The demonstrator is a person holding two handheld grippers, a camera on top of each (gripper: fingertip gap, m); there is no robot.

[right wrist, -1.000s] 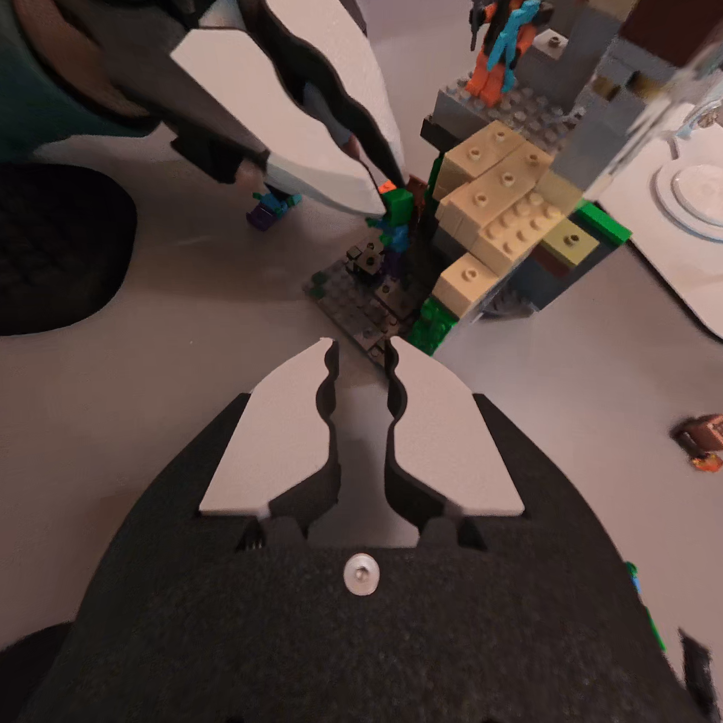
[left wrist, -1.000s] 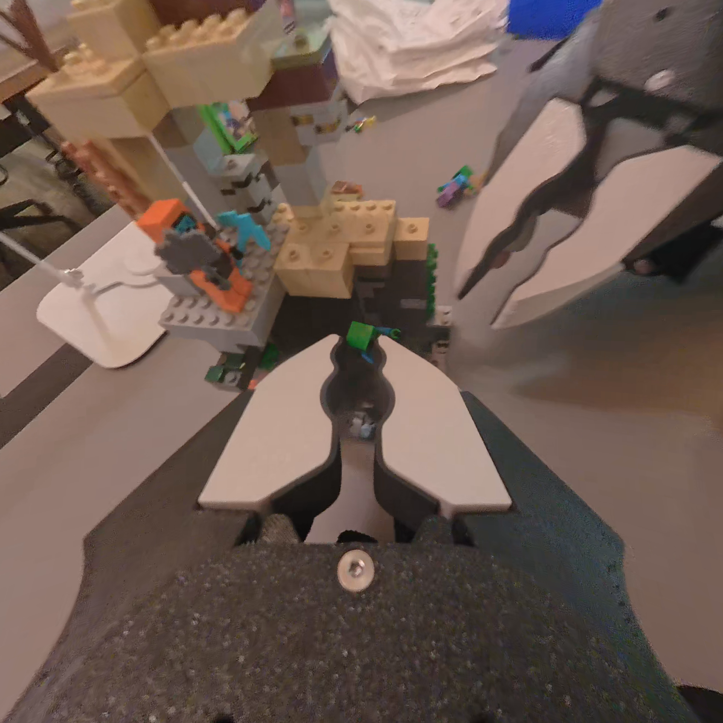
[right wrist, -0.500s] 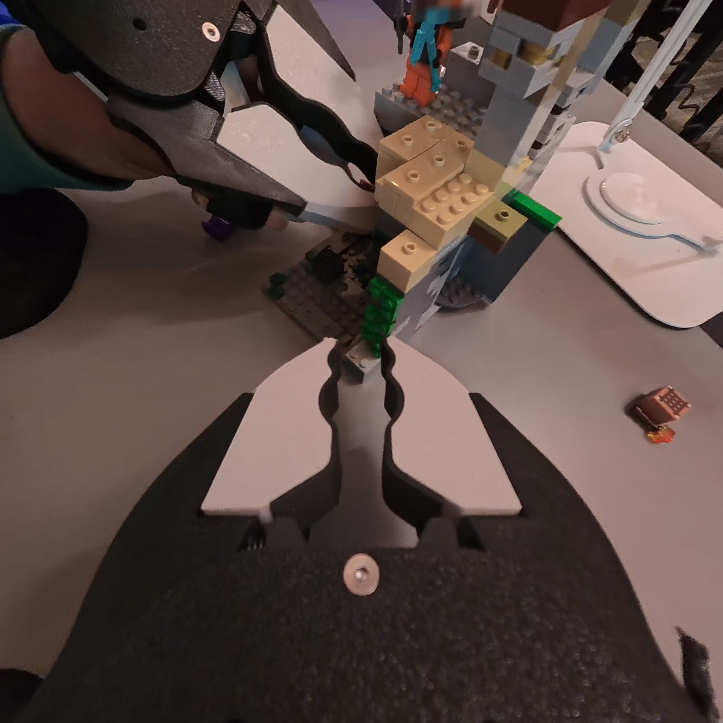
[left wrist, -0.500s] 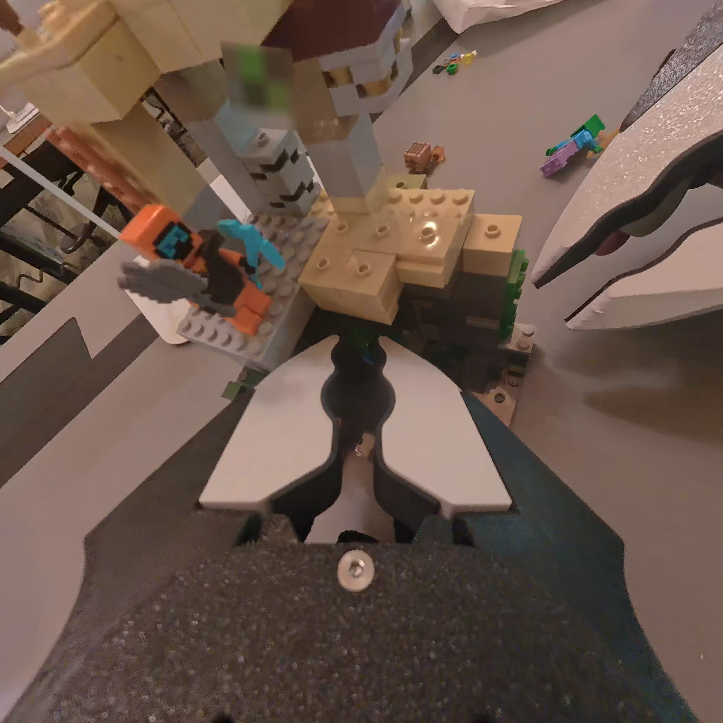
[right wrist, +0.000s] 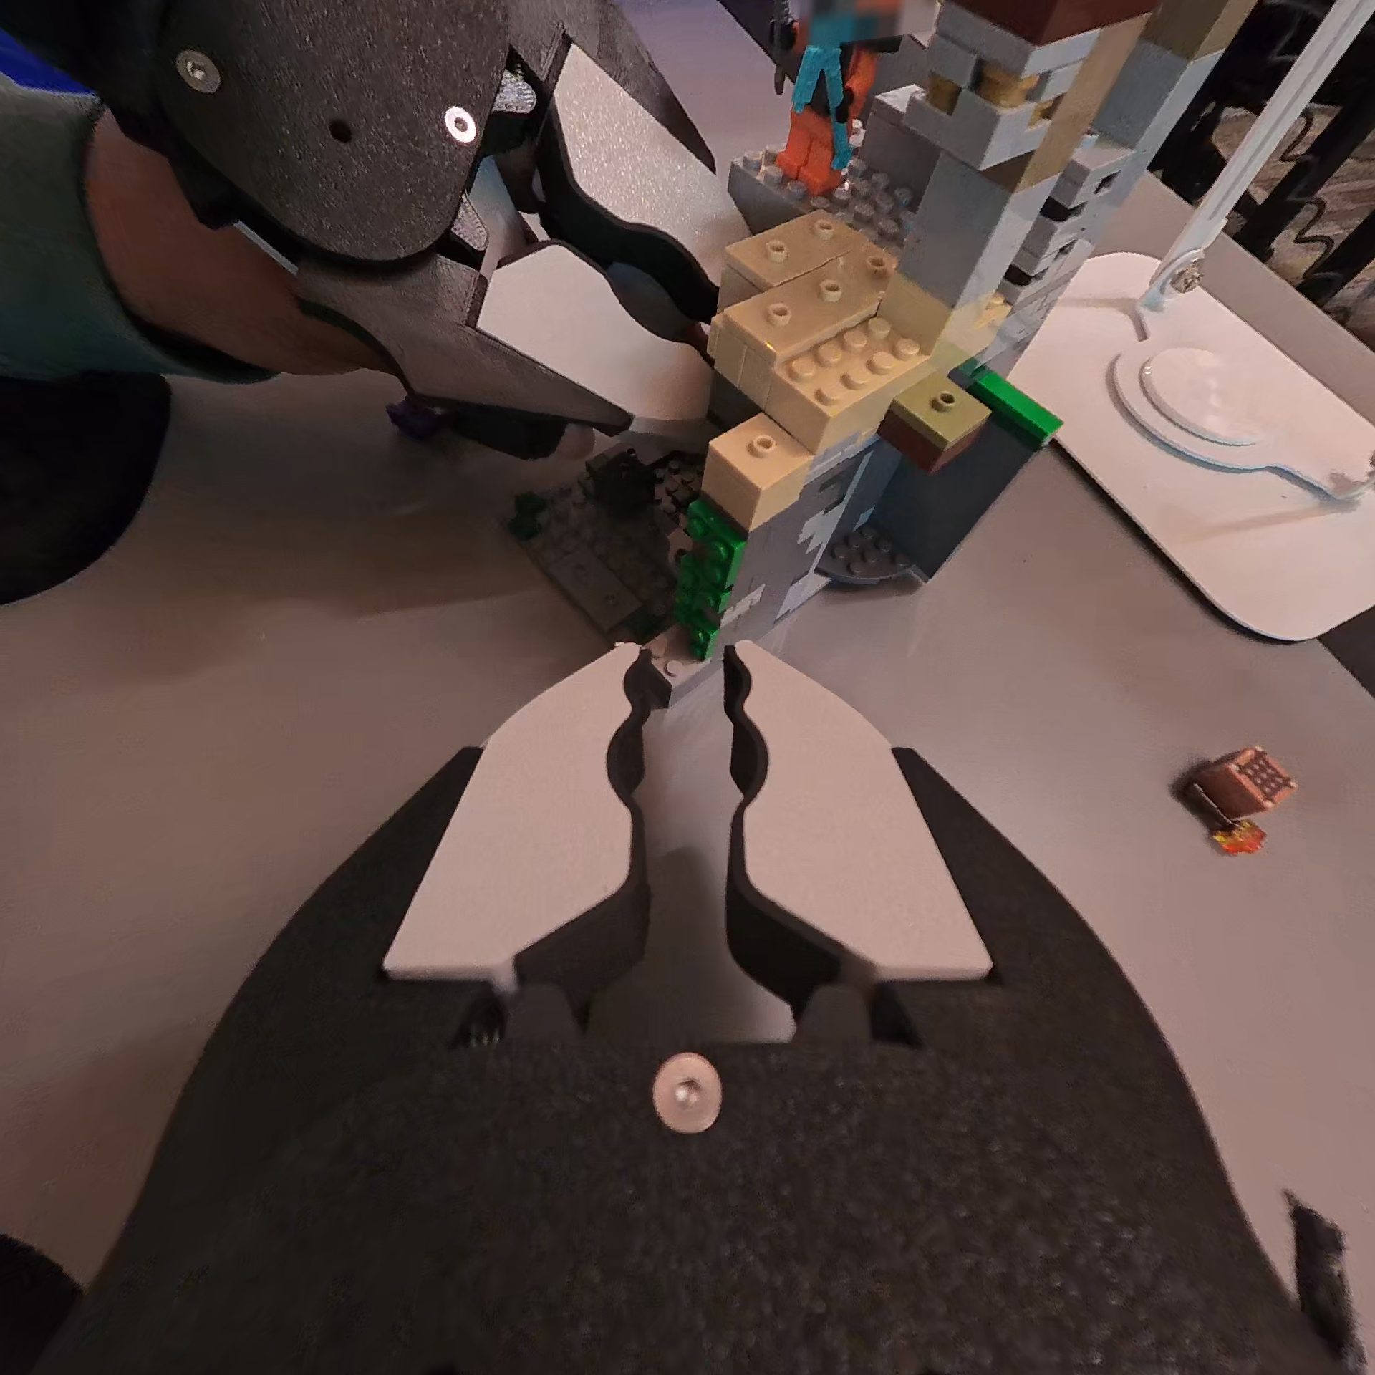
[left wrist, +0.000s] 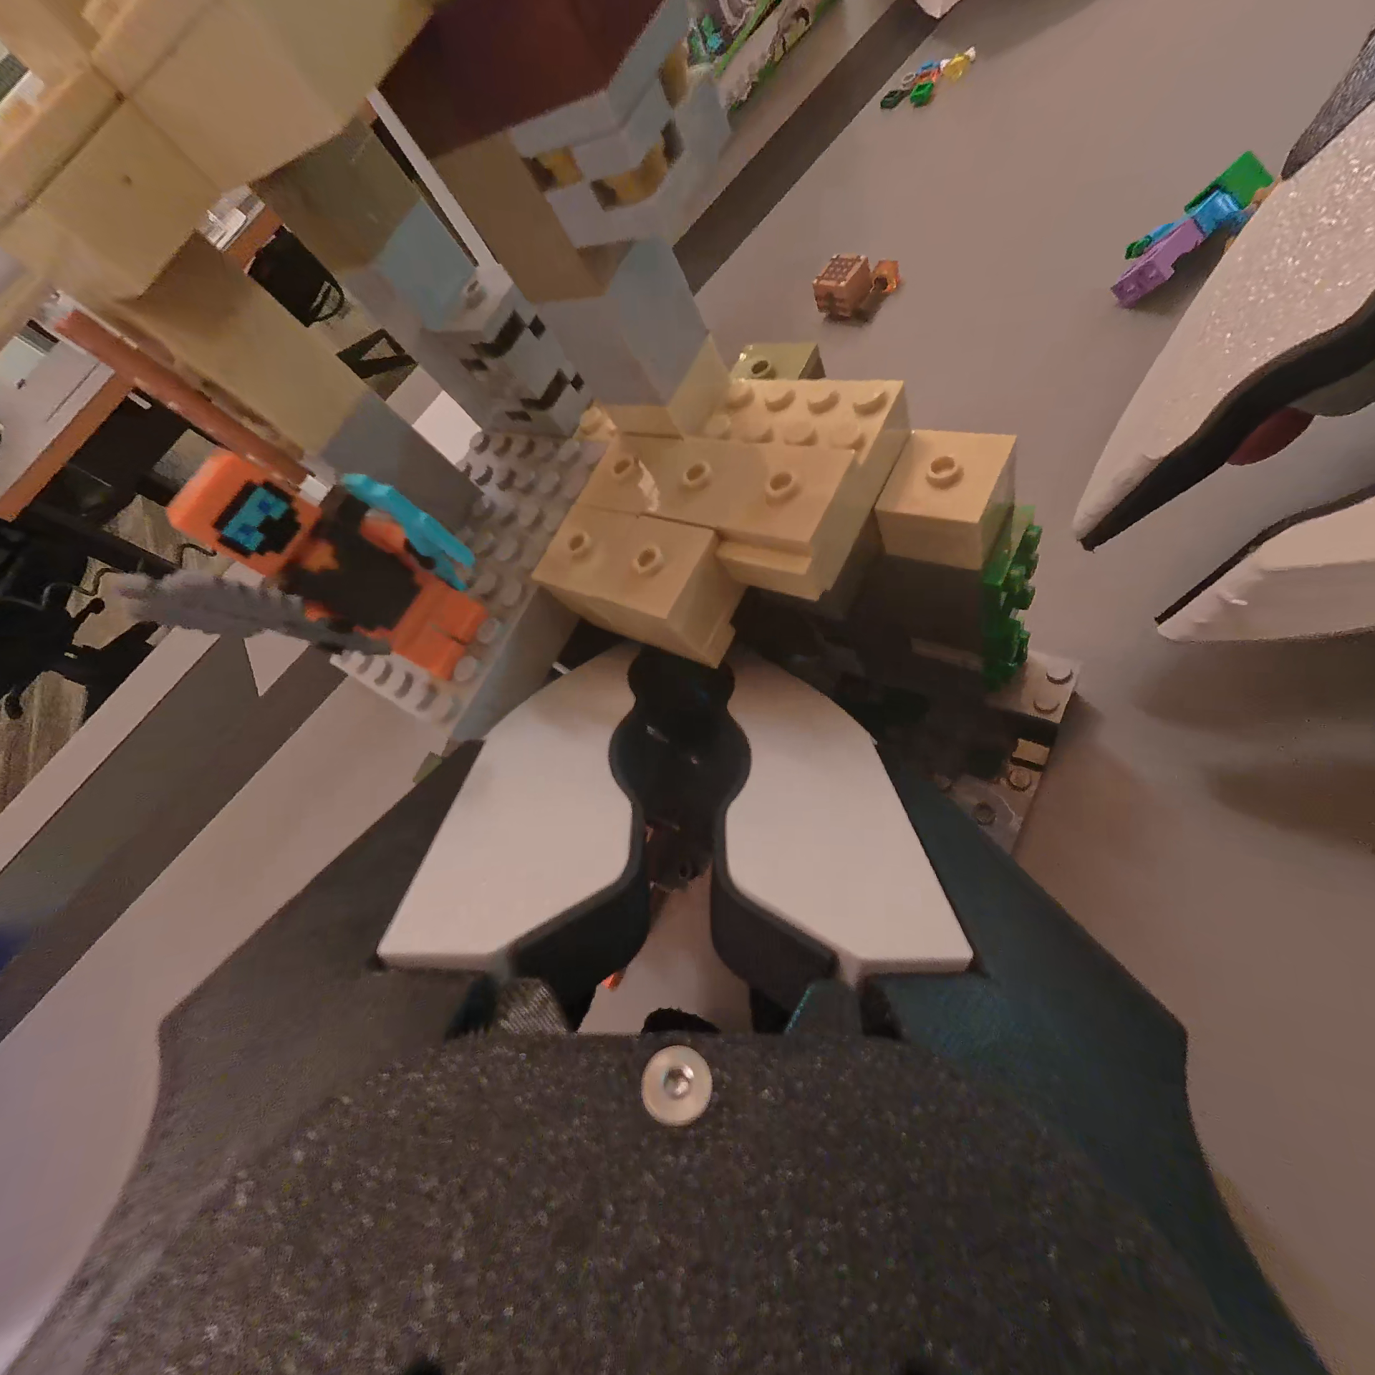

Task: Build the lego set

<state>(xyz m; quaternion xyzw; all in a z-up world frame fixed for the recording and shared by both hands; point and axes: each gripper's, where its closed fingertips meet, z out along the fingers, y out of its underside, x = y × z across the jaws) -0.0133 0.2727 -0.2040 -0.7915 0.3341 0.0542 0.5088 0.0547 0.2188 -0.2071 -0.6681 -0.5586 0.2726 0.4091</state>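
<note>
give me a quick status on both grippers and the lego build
Left gripper tips under tan bricks, load unseen. Right gripper open at build's corner. Nothing blocking.

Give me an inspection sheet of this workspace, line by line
Surface: grey table, evenly lit.
Job's things: lego build with tan bricks, grey tower, green vine strip; orange figure on its grey plate.
Clutter: brown block, lying green-purple figure, small loose pieces, white lamp base.
Grippers: left gripper reaching under the tan bricks, grip hidden; right gripper open at the build's lower corner.
Cables: nothing seen.
Surroundings: dark furniture beyond the table edge.
</note>
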